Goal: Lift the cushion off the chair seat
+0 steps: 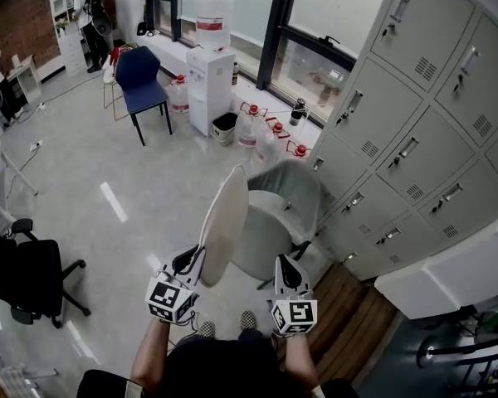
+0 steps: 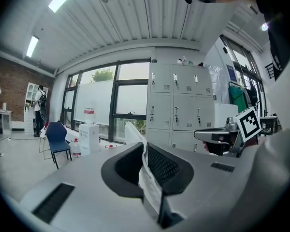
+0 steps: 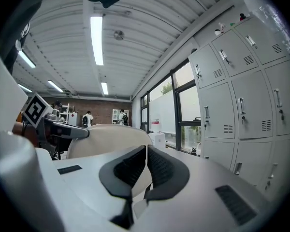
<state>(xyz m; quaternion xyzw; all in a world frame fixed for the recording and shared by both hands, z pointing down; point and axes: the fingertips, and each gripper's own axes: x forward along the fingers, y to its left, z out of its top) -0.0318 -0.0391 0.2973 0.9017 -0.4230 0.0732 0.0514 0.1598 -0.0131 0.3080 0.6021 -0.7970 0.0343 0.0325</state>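
Holding the cream cushion (image 1: 224, 222) up on edge over the left side of the grey chair (image 1: 275, 222), with the narrow upper end reaching about level with the chair's back in the head view. Looking raised off the seat, though not showing plainly whether the lower end is quite clear of it.

Pinching the cushion's lower edge in the left gripper (image 1: 191, 262), clenched tight on it. In the left gripper view, squeezing pale fabric between the black ribbed pads (image 2: 166, 167) and letting it stand up past them.

Carrying the right gripper (image 1: 284, 265) near the front of the chair, apart from the cushion. In the right gripper view, pressing its pads (image 3: 162, 170) together on nothing, with the cushion's rounded face looming behind and to the left. Pointing both grippers roughly level, marker cubes (image 1: 171, 299) toward the person.

Standing on a pale glossy floor (image 1: 108, 181), with grey lockers (image 1: 415, 139) lining the right side just behind the chair. Facing a window wall farther off, with a white water dispenser (image 1: 210, 81), a blue chair (image 1: 141, 77) and several water bottles (image 1: 270, 135) on the floor along it. Sitting at the left edge, a black office chair (image 1: 29, 276). Standing by shelves at the far left, a person (image 1: 90, 19).
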